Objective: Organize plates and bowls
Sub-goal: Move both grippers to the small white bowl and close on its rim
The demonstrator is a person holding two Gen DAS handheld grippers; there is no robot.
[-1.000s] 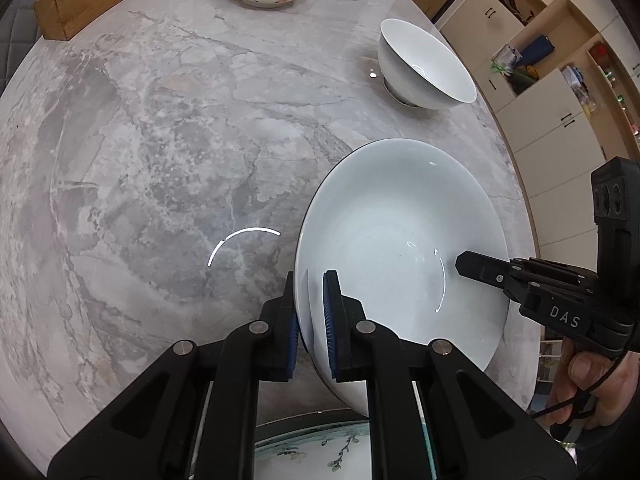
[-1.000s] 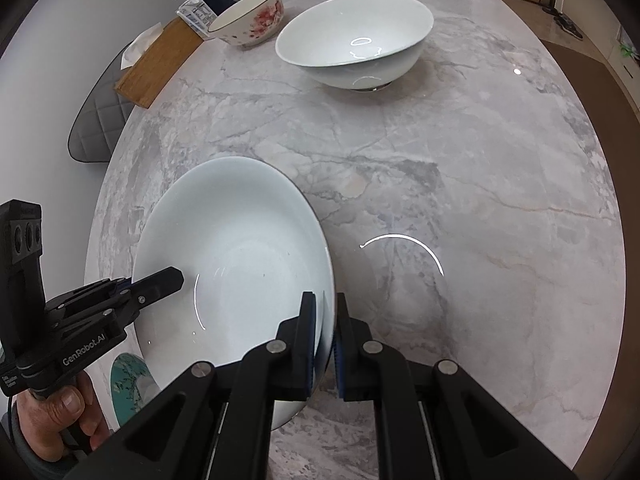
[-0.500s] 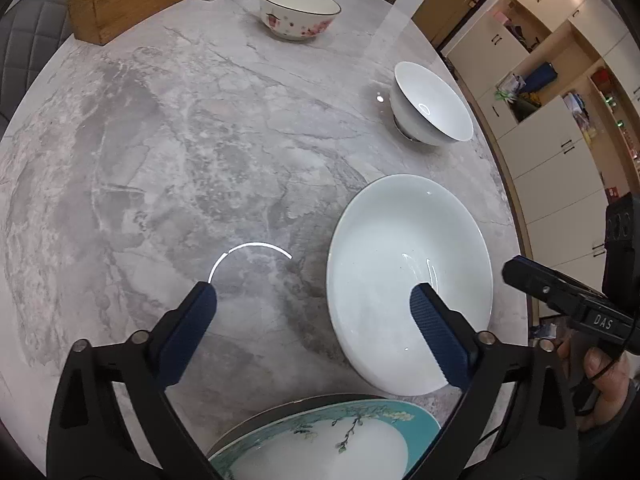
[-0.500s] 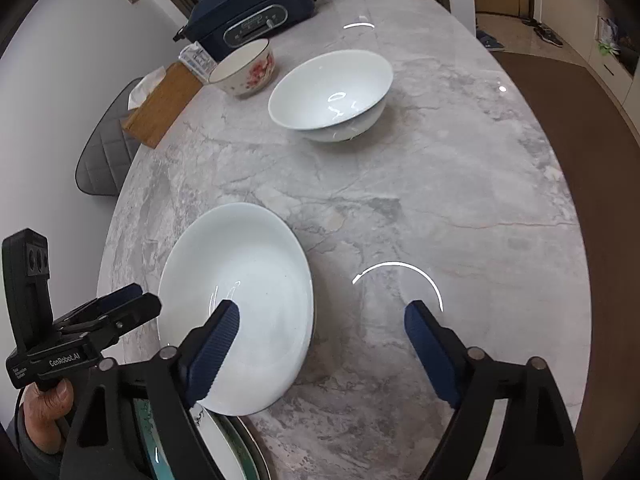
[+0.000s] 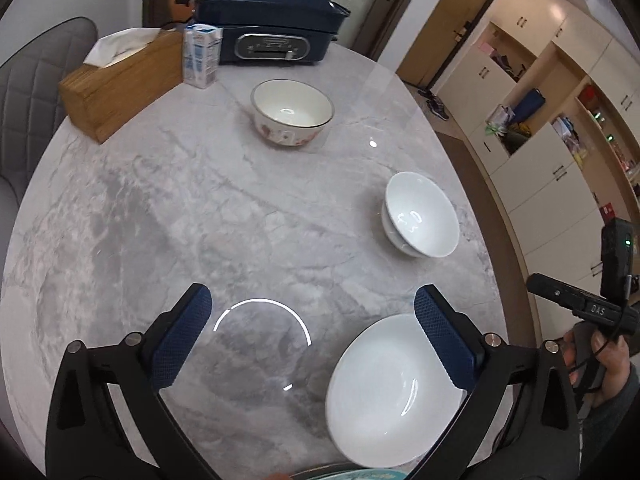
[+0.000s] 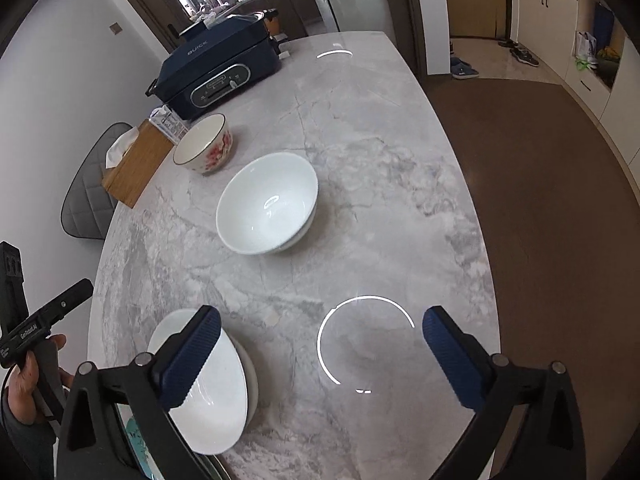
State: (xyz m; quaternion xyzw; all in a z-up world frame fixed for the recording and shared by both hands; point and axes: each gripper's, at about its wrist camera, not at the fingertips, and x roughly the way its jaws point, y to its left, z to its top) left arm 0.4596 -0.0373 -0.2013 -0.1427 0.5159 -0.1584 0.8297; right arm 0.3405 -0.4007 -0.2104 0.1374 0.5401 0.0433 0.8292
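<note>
Left wrist view: left gripper [image 5: 310, 312] hangs over the marble table [image 5: 160, 200], jaws spread wide, nothing between them but bare stone. Its right finger overlaps the rim of the shallow white plate [image 5: 394, 392] in the picture; contact cannot be judged. That plate lies flat near the table's near edge, toward the right side. A sliver of a teal-patterned plate [image 5: 352, 474] shows at the very near edge, just below it. Farther along the right edge stands a deep white bowl [image 5: 420, 214], which looks nested in a second one. Toward the far end, a floral bowl [image 5: 292, 112] with a dark rim stands upright. Behind it: a small carton [image 5: 202, 56], a wooden tissue box [image 5: 120, 80] at the far left edge, a dark blue electric cooker [image 5: 272, 20] at the far end.

Right wrist view: right gripper [image 6: 322, 350], jaws opening, stone only between the pads. Left finger hangs above the white plate [image 6: 208, 412]. A hand [image 6: 32, 376] holds the other gripper at the picture's left. White bowl [image 6: 268, 208] mid-table; floral bowl [image 6: 204, 146] beyond, beside the tissue box [image 6: 132, 168]. A grey chair [image 6: 88, 200] stands off the left edge.
</note>
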